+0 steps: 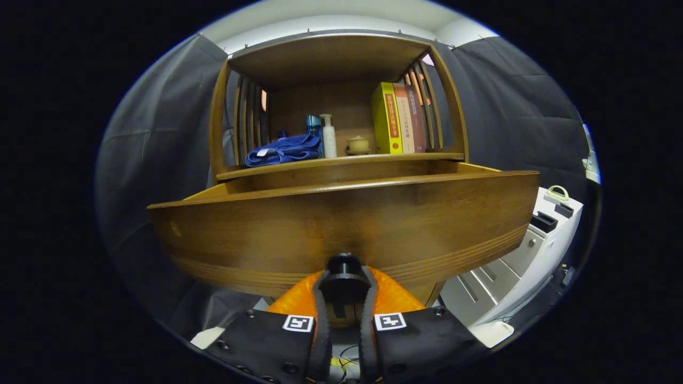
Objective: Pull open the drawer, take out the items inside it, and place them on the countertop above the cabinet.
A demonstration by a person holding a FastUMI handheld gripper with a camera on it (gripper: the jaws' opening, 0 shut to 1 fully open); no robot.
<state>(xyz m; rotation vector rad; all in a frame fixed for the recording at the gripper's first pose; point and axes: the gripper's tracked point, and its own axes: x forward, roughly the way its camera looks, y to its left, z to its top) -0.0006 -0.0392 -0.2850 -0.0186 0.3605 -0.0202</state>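
The wooden drawer [341,224] stands pulled out toward me, its broad front panel right ahead of the fingers. A dark round knob [344,266] sits low on that panel, and my gripper [344,290] is shut on the knob, one finger on each side. The drawer's inside is hidden behind its front. Above it runs the cabinet's countertop [341,162], under a wooden hutch.
On the countertop lie a folded blue cloth [285,150], a blue can [314,126], a white pump bottle [328,136], a small lidded cup [358,144] and several upright books [400,118]. A white drawer unit [512,266] stands to the right.
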